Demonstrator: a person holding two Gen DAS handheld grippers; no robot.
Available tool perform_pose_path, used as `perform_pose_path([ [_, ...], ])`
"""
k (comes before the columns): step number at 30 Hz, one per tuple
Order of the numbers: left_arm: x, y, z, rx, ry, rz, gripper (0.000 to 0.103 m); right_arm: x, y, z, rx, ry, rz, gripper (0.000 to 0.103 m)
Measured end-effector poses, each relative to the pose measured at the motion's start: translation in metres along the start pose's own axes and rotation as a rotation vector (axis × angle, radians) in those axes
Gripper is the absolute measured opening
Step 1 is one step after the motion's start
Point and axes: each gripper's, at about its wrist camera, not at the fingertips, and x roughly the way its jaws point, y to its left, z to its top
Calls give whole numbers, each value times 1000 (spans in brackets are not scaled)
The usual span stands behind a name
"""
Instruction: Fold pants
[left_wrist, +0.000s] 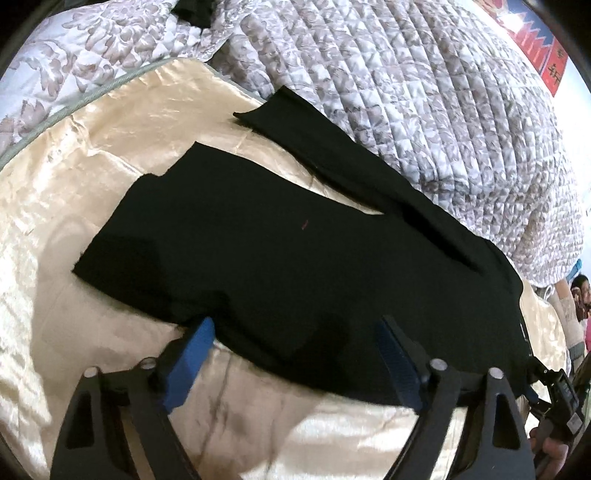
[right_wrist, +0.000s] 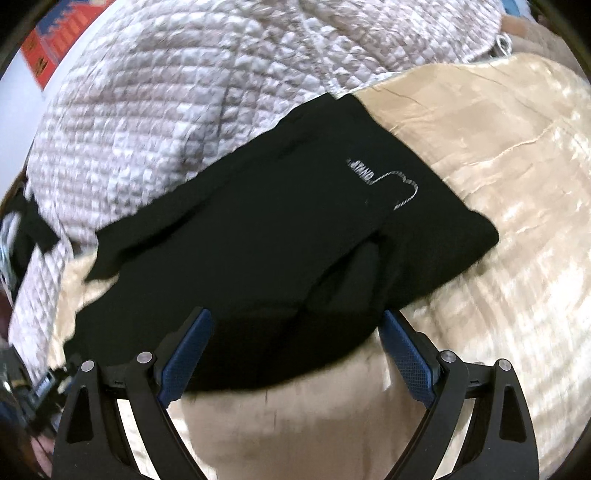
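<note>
Left wrist view: black pants (left_wrist: 280, 258) are lying flat on a shiny cream sheet (left_wrist: 74, 177), with the two legs reaching away from the camera and parting in a narrow V. The farther leg is running along the edge of a quilt (left_wrist: 424, 96) printed in grey and white. The left gripper (left_wrist: 295, 343) is standing with its jaws spread, the blue pads (left_wrist: 192, 354) sitting at the near edge of the pants; no cloth is being pinched between them. At the lower right corner, part of the right gripper (left_wrist: 557, 398) and a hand (left_wrist: 550, 450) are showing beside the pants' end.

Right wrist view: the waist end of the pants (right_wrist: 258, 240) is lying across the sheet (right_wrist: 498, 166), bearing a white stitched logo (right_wrist: 384, 184) near its far side. One part of the pants is resting against the quilt (right_wrist: 166, 92). The right gripper (right_wrist: 295, 347) is likewise holding its jaws apart, the pads (right_wrist: 184, 358) flanking the near edge of the cloth without closing on it. Whether the pads are touching the cloth cannot be told, as the frame is blurred. A red and blue object (right_wrist: 55, 40) is showing at the upper left.
</note>
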Motion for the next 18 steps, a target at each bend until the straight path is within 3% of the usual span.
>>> perform_pose_path([
  [3, 2, 6, 5, -27, -3, 18, 62, 1, -11, 8, 72, -35, 19, 85],
  [5, 5, 11, 8, -46, -4, 30, 52, 1, -19, 13, 113, -49, 15, 62],
  [12, 16, 23, 18, -90, -10, 68, 11, 9, -39, 23, 212, -58, 12, 16],
  [14, 16, 20, 21, -87, -16, 67, 7, 9, -40, 24, 217, -58, 20, 6],
  [18, -3, 14, 23, -77, -59, 69, 6, -1, -39, 28, 218, -68, 52, 5],
])
